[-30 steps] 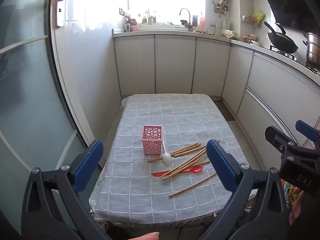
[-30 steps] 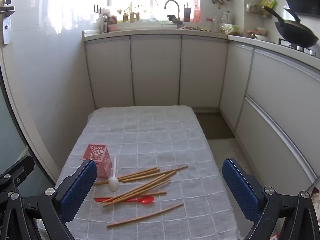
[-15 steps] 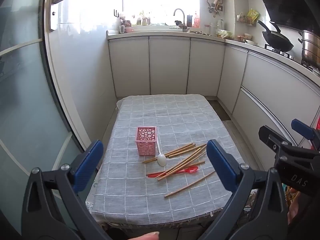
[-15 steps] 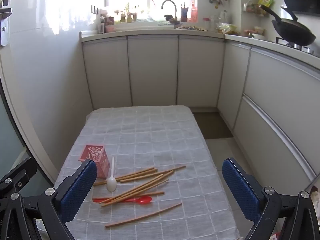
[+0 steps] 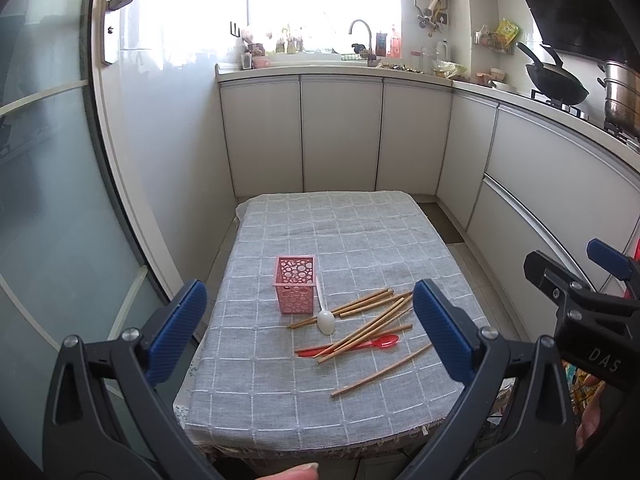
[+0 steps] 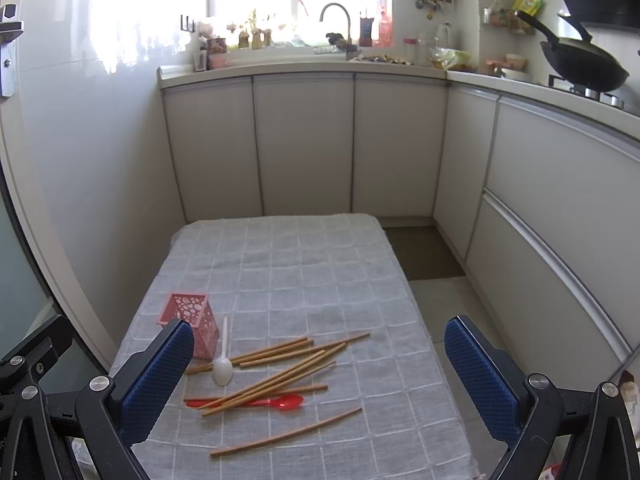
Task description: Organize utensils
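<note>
Jaws of the left gripper (image 5: 308,330) stand released above the table's (image 5: 360,232) near edge, where a pink holder (image 5: 295,283) stands upright beside a white spoon (image 5: 325,318), scattered chopsticks (image 5: 368,320) and a red spoon (image 5: 360,346). Right gripper (image 6: 318,376) jaws are likewise released, nothing between them; one chopstick (image 6: 286,432) lies apart, nearest.

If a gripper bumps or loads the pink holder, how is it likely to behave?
The pink holder looks like thin perforated plastic, so it is probably light and would slide on the tablecloth if nudged. It stands upright, taller than wide, and seems empty, so long chopsticks leaning inside might tip it.
</note>
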Motion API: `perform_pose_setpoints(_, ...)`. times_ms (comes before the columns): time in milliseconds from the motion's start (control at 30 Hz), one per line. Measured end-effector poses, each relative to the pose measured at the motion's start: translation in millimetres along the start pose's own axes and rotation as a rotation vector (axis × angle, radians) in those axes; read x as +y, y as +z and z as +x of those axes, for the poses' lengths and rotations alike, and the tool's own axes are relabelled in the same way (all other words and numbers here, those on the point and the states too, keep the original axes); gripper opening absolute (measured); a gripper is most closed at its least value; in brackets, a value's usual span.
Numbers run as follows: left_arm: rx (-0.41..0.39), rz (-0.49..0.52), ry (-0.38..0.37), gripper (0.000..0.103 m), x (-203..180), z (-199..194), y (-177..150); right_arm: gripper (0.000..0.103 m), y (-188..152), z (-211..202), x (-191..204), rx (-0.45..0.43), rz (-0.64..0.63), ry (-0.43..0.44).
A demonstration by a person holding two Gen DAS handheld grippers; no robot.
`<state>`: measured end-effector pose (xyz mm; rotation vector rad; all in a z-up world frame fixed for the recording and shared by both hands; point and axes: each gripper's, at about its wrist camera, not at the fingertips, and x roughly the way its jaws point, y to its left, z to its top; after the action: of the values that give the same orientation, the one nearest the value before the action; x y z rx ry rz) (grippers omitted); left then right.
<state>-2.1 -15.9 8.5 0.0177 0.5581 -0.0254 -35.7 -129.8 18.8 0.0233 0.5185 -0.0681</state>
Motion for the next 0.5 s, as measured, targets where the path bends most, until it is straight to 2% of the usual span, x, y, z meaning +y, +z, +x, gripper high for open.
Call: perform_pose_setpoints(500, -0.007, 0.0, 0.01, 0.102, 5.1, -0.7, -1.0, 0.103, 0.3, -0.7, 0.0, -0.002, 0.0, 0.001)
